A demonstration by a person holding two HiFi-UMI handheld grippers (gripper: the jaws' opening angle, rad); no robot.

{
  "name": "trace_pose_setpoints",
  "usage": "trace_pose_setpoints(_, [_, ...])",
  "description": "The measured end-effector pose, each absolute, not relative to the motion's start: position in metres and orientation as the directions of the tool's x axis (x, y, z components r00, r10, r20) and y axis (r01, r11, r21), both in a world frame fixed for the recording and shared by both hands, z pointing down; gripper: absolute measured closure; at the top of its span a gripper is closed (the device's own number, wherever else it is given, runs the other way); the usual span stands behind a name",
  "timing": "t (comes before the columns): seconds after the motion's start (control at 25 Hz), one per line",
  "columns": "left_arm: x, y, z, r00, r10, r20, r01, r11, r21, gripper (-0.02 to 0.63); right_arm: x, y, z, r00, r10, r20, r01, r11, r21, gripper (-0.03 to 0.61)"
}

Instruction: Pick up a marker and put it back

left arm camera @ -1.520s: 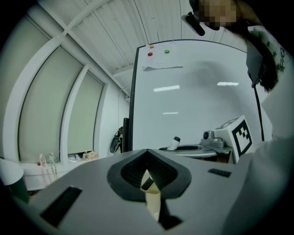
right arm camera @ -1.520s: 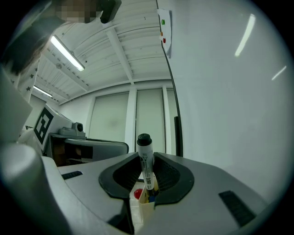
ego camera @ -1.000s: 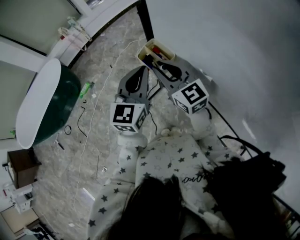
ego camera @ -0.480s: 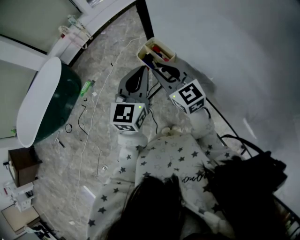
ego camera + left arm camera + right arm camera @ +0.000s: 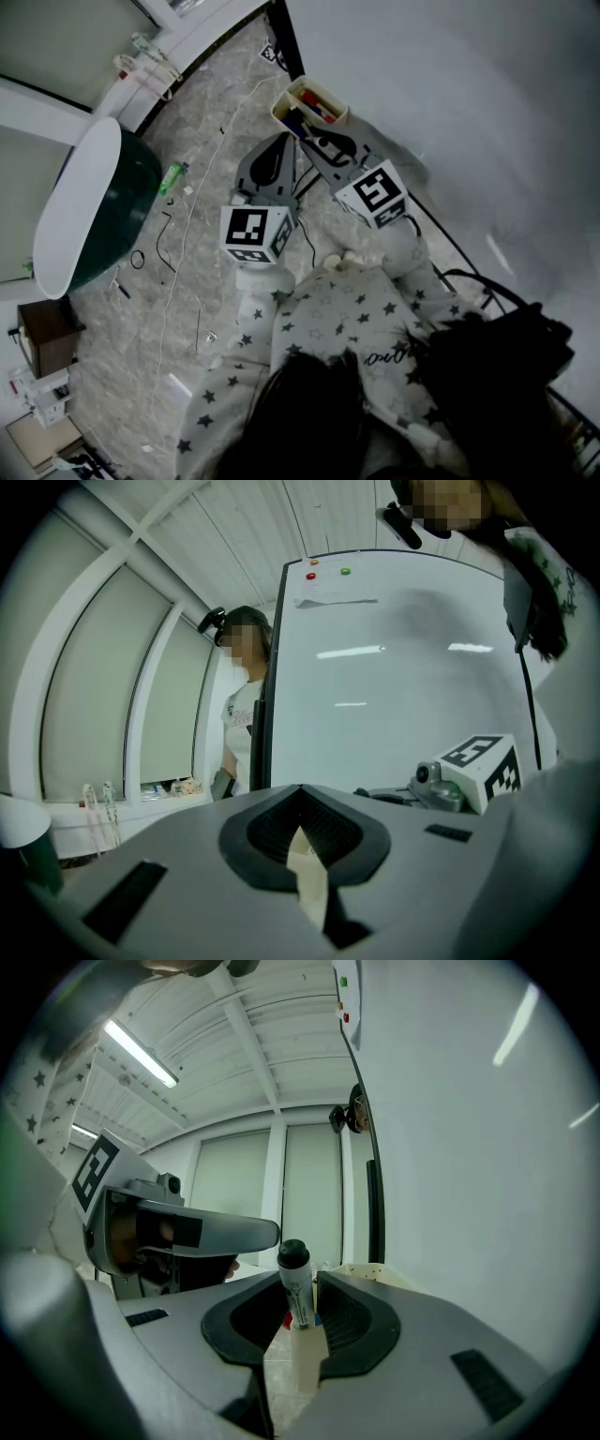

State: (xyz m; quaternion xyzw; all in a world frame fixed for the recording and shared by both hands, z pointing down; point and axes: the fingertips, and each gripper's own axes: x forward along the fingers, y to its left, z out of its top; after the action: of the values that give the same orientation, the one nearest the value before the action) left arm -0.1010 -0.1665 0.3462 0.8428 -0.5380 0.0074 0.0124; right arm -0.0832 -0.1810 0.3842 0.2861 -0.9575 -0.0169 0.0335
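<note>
Still, our right gripper (image 5: 300, 1288) keeps its jaws clamped on the black-capped marker (image 5: 296, 1296), edged slightly nearer the box (image 5: 288, 94) at the whiteboard's (image 5: 450, 112) edge; our left gripper's (image 5: 302, 803) jaws stay together, empty.

Dim, grey, flat in head view; floor (image 5: 202, 187) evenly lit, weak shadows. Strong fisheye bending, black round borders in gripper views. Bright ceiling tube (image 5: 136, 1054); streak glare on whiteboard (image 5: 403, 714). Sharp marker (image 5: 294, 1283), near foreground soft.
</note>
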Motion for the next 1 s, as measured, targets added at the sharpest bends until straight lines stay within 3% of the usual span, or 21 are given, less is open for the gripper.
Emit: trace_pose_setpoints(1.0, [-0.085, -0.151, 0.294, 0.498, -0.867, -0.030, -0.867, -0.497, -0.028, 0.614, -0.067, -0.148, 0.282, -0.877, -0.470, -0.097, -0.477, 0.877, 0.067, 0.495])
